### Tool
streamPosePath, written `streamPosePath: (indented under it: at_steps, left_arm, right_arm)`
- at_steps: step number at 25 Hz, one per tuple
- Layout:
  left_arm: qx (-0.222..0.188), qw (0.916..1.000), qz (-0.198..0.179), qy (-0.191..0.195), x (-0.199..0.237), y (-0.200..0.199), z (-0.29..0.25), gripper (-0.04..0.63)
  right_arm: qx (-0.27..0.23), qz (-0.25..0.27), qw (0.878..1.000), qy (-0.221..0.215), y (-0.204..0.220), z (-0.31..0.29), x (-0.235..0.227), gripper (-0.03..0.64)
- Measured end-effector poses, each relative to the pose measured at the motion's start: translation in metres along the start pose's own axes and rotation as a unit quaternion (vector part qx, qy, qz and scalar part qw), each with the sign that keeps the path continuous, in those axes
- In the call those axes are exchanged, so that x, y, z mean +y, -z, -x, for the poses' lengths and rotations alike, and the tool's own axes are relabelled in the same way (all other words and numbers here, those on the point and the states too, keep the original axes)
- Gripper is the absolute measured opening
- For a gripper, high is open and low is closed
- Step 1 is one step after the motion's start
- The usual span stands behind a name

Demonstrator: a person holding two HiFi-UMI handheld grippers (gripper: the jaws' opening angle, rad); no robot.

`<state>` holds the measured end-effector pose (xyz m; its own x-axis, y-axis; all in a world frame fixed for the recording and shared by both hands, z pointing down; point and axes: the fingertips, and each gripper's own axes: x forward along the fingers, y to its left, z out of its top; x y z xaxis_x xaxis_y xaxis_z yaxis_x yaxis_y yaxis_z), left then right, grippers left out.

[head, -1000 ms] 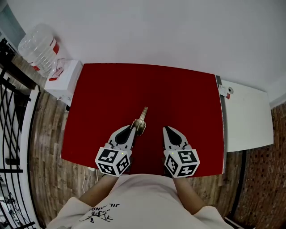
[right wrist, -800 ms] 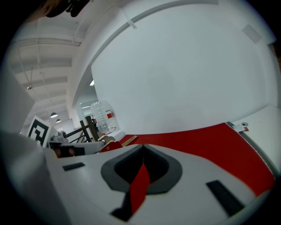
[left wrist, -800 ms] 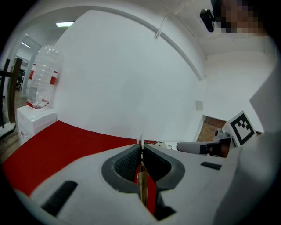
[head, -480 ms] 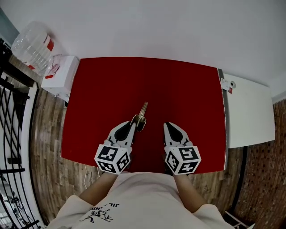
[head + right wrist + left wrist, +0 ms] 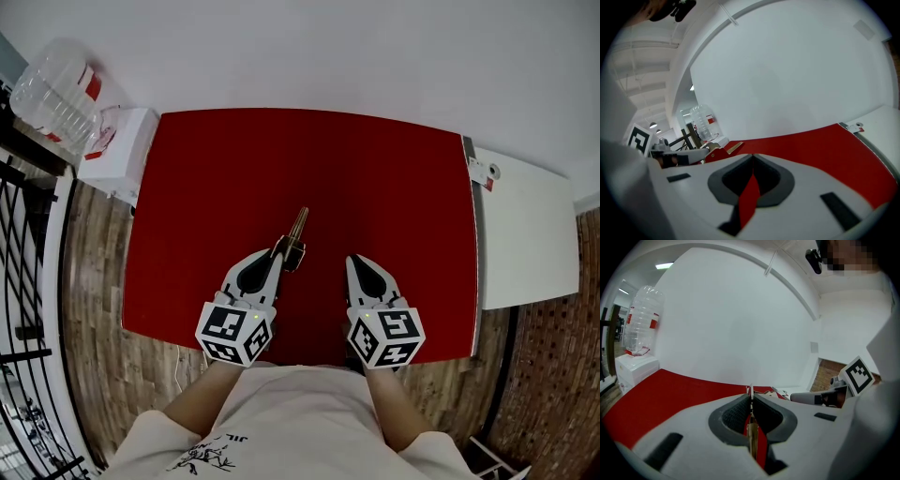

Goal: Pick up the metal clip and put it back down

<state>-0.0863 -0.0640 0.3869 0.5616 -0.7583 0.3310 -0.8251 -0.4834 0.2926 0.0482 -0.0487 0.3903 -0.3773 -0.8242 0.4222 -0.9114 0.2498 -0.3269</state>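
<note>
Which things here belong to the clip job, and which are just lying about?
Job: clip; left gripper, shut on it; red table.
Lying about: bottle; white box; side table; right gripper, shut and empty.

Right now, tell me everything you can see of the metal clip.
The metal clip looks brass-coloured and shiny: a wider body near the person and a narrow strip pointing away over the red table. The left gripper is shut on the body end, jaws pinching thin metal edge-on. Whether it rests on the table is unclear.
</note>
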Motion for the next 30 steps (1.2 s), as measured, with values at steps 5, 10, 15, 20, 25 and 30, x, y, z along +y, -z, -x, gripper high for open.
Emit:
streamPosePath:
  at_steps: [5,10,15,20,25,30]
  left_arm:
    - [-0.001,1.0000,-0.005,-0.006,0.010,0.010,-0.012,0.026]
    - [0.005,0.9999,-0.010,-0.012,0.024,0.026,-0.026,0.026]
    - [0.016,0.9997,-0.004,-0.016,0.037,0.043,-0.040,0.026]
    - [0.032,0.9994,-0.015,-0.009,0.040,0.061,-0.055,0.026]
    - [0.049,0.9984,-0.026,-0.009,0.047,0.078,-0.065,0.026]
    - [0.062,0.9974,-0.034,-0.011,0.059,0.092,-0.078,0.026]
  right_arm:
    - [0.005,-0.014,1.000,0.005,0.009,-0.010,-0.012,0.006]
    - [0.011,-0.009,1.000,0.008,0.020,-0.021,-0.018,0.006]
    - [0.015,-0.020,1.000,0.016,0.030,-0.032,-0.025,0.006]
    - [0.023,-0.022,0.999,0.019,0.042,-0.041,-0.031,0.006]
    - [0.031,-0.027,0.999,0.019,0.052,-0.048,-0.034,0.006]
    - [0.038,-0.034,0.999,0.018,0.061,-0.055,-0.036,0.006]
